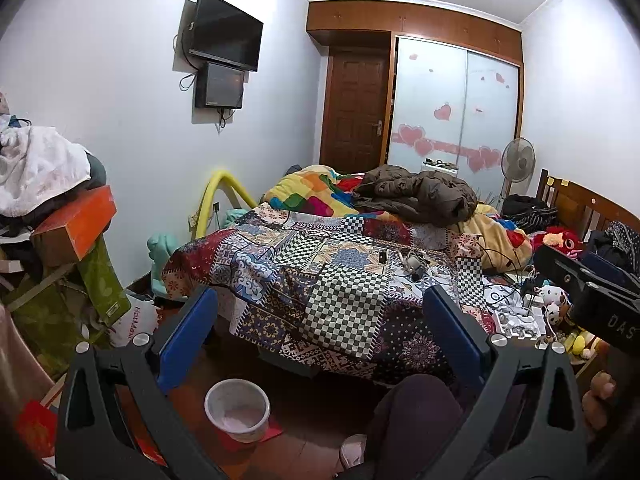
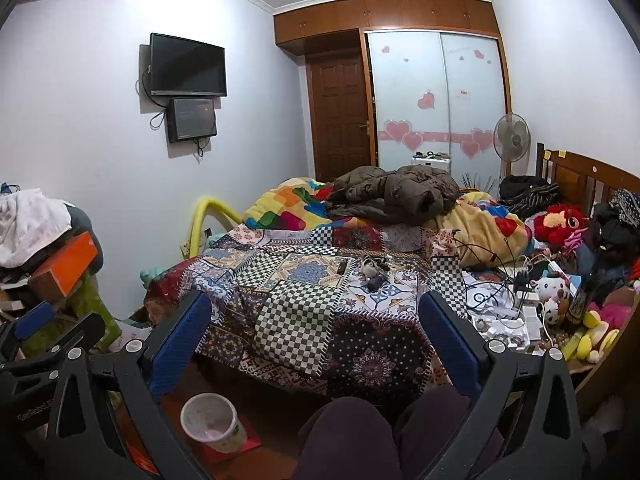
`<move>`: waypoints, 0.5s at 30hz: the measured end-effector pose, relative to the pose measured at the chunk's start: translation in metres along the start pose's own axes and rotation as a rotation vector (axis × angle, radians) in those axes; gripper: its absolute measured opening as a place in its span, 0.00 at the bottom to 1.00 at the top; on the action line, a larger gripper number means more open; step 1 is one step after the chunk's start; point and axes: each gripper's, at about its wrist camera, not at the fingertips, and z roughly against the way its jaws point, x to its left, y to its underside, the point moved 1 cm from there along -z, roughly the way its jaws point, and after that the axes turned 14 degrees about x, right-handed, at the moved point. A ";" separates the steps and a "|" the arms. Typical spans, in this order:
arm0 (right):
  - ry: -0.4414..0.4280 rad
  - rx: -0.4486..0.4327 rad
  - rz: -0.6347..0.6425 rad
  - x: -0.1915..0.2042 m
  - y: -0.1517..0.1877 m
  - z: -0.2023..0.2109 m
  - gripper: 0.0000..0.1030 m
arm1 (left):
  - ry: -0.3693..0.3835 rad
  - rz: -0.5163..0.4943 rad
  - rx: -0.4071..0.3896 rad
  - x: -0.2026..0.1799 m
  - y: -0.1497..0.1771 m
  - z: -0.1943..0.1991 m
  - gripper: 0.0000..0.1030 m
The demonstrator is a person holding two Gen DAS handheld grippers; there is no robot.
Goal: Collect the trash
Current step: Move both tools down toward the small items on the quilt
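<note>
My left gripper (image 1: 320, 312) is open and empty, held above the floor in front of the bed. My right gripper (image 2: 316, 312) is open and empty too, beside it. A small white trash bin (image 1: 237, 409) stands on the floor on a red mat, below my left finger; it also shows in the right wrist view (image 2: 212, 422). Small bits of litter and cables (image 1: 414, 263) lie on the patchwork bedspread (image 1: 320, 280), also seen in the right wrist view (image 2: 374, 270). The right gripper's body (image 1: 588, 292) shows at the right edge of the left wrist view.
A brown jacket (image 2: 394, 194) and colourful blankets lie on the bed. Plush toys, cables and white boxes (image 2: 532, 312) crowd the bed's right side. A pile of clothes and an orange box (image 1: 76, 226) stand at left. My knees (image 2: 360, 432) are below.
</note>
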 end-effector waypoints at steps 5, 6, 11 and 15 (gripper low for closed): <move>0.002 0.021 -0.012 -0.006 -0.008 -0.012 1.00 | 0.012 -0.014 0.010 -0.007 -0.011 -0.012 1.00; 0.006 0.021 -0.014 -0.008 -0.009 -0.013 1.00 | 0.015 -0.017 0.012 -0.010 -0.015 -0.016 1.00; 0.023 0.036 -0.026 -0.023 -0.025 -0.031 1.00 | 0.035 -0.037 0.027 -0.028 -0.040 -0.042 1.00; 0.044 0.063 -0.023 -0.036 -0.040 -0.051 1.00 | 0.052 -0.049 0.026 -0.046 -0.061 -0.068 1.00</move>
